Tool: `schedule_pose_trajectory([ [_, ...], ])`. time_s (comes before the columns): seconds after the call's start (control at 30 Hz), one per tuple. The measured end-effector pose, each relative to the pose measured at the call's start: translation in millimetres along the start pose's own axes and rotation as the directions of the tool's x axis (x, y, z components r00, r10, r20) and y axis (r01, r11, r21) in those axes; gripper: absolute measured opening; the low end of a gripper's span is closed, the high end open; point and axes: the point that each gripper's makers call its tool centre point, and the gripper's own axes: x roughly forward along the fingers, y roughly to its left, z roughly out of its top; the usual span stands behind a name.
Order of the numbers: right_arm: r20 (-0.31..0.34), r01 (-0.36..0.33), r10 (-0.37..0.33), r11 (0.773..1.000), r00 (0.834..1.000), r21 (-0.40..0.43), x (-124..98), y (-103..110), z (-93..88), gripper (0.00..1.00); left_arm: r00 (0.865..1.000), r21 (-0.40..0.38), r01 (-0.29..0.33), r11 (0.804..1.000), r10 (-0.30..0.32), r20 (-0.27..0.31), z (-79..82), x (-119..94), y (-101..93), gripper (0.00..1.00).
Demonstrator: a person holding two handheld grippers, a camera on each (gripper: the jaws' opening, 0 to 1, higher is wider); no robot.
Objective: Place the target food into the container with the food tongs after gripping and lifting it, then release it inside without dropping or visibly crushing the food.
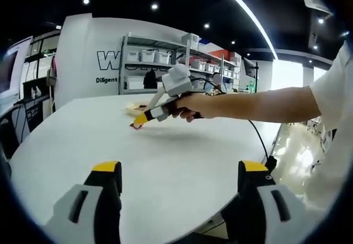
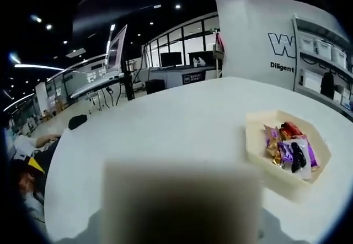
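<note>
Wrapped snacks [image 2: 289, 147] sit in a pale hexagonal tray [image 2: 256, 144], right of centre. Left gripper [image 1: 179, 169] hangs spread over bare white table [image 1: 165, 161]; right gripper's [image 1: 140, 120] closure I cannot tell. Slippery wrappers could slip mid-lift.

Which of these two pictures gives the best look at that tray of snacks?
The right gripper view. There the tray sits close, seen from above, so its pale rim and the wrapped snacks inside are plain. In the left gripper view the tray is far across the table, small and partly hidden behind the right tongs.
</note>
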Motion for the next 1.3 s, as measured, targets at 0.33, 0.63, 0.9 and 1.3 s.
schedule_pose_trajectory([
  [0.33, 0.018, 0.040, -0.040, 0.999, 0.999, 0.014, -3.5, -18.9, 6.8, 0.19, 1.000, 0.000, -0.004, 1.000, 0.004, -0.002, -1.1, -1.7, 1.5, 0.85],
  [0.63, 0.012, 0.006, -0.006, 0.999, 1.000, -0.036, 6.7, -13.9, 10.4, 0.20, 1.000, -0.008, -0.012, 1.000, 0.012, -0.005, -4.6, -5.0, 5.3, 0.84],
  [0.9, 0.005, -0.006, 0.007, 0.997, 1.000, -0.080, 14.6, -11.0, 9.2, 0.21, 1.000, -0.006, -0.017, 1.000, 0.017, -0.004, -3.5, -5.9, 7.8, 0.83],
  [1.3, -0.019, -0.013, 0.011, 0.992, 1.000, -0.129, 24.1, -13.8, 2.6, 0.22, 0.999, -0.011, -0.031, 0.999, 0.031, -0.010, -6.0, -8.8, 12.7, 0.83],
])
